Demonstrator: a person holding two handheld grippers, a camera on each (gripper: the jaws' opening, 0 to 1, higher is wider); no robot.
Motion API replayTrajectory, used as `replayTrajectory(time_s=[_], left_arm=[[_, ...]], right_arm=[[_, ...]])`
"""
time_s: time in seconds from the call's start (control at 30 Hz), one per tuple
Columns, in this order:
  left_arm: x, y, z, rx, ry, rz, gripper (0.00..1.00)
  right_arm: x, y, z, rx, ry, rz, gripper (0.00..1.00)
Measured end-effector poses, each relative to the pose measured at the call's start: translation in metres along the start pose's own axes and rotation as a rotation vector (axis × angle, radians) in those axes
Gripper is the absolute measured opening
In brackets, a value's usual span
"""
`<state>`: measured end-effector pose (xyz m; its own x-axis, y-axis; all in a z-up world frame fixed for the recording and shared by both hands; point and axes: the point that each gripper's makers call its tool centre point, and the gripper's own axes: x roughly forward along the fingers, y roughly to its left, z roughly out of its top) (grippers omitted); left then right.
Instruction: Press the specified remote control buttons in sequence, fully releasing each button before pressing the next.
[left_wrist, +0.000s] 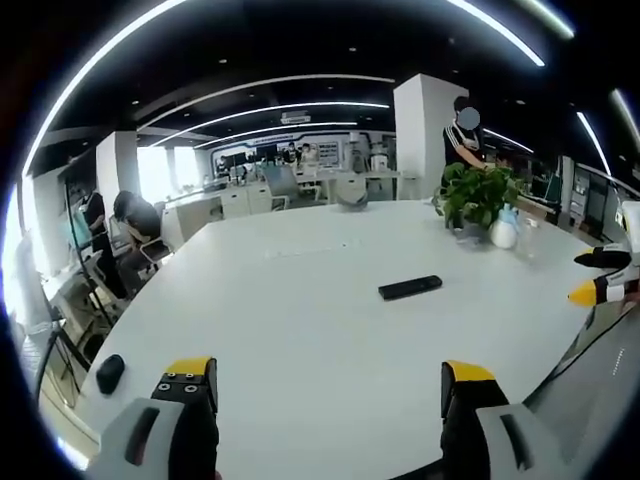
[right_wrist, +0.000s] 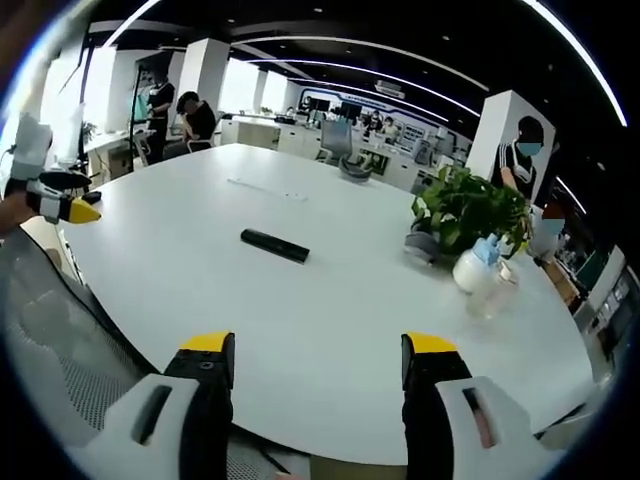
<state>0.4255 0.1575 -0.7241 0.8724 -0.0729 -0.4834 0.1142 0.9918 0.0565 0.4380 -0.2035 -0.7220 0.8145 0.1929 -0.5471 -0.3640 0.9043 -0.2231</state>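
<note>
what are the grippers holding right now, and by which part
Nothing is held. The left gripper and right gripper are both open and empty; the remote control lies untouched on the table.

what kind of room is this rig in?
Most likely an open-plan office: a large white oval meeting table, rows of white desks with office chairs behind it, a leafy green potted plant, and long curved ceiling light strips.
</note>
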Motion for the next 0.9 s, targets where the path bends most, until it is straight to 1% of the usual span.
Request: replayTrajectory(time_s=[0.3, 0.4, 0.53, 0.57, 0.6, 0.63, 0.73, 0.8, 0.87, 0.9], left_arm=[[0.0, -0.003, -0.002, 0.014, 0.014, -0.009, 0.96], [0.002, -0.006, -0.004, 0.022, 0.031, -0.02, 0.96], [0.002, -0.009, -0.005, 0.035, 0.037, -0.032, 0.95], [0.003, -0.01, -0.005, 0.034, 0.042, -0.04, 0.94], [0.003, -0.011, -0.009, 0.023, 0.063, -0.054, 0.93], [0.003, -0.011, -0.008, 0.017, 0.066, -0.057, 0.91], [0.003, -0.012, -0.004, -0.005, 0.051, -0.074, 0.89], [0.005, -0.012, -0.003, 0.01, 0.05, -0.086, 0.89], [0.009, -0.01, -0.001, 0.033, 0.066, -0.088, 0.86], [0.012, -0.011, 0.001, 0.043, 0.07, -0.101, 0.84]], right_arm=[[0.001, 0.0, 0.0, 0.0, -0.002, 0.0, 0.7], [0.001, 0.0, 0.0, -0.006, -0.003, 0.004, 0.7], [0.0, 0.001, 0.001, -0.005, -0.006, 0.008, 0.69], [0.0, 0.001, 0.001, -0.004, -0.007, 0.01, 0.69], [0.0, 0.002, 0.001, -0.005, -0.01, 0.013, 0.69], [0.0, 0.002, 0.002, -0.005, -0.011, 0.014, 0.69], [-0.001, 0.003, 0.003, -0.009, -0.017, 0.016, 0.69], [-0.001, 0.003, 0.003, -0.007, -0.02, 0.018, 0.68], [-0.001, 0.002, 0.004, -0.004, -0.023, 0.016, 0.68], [-0.002, 0.002, 0.004, -0.002, -0.026, 0.017, 0.68]])
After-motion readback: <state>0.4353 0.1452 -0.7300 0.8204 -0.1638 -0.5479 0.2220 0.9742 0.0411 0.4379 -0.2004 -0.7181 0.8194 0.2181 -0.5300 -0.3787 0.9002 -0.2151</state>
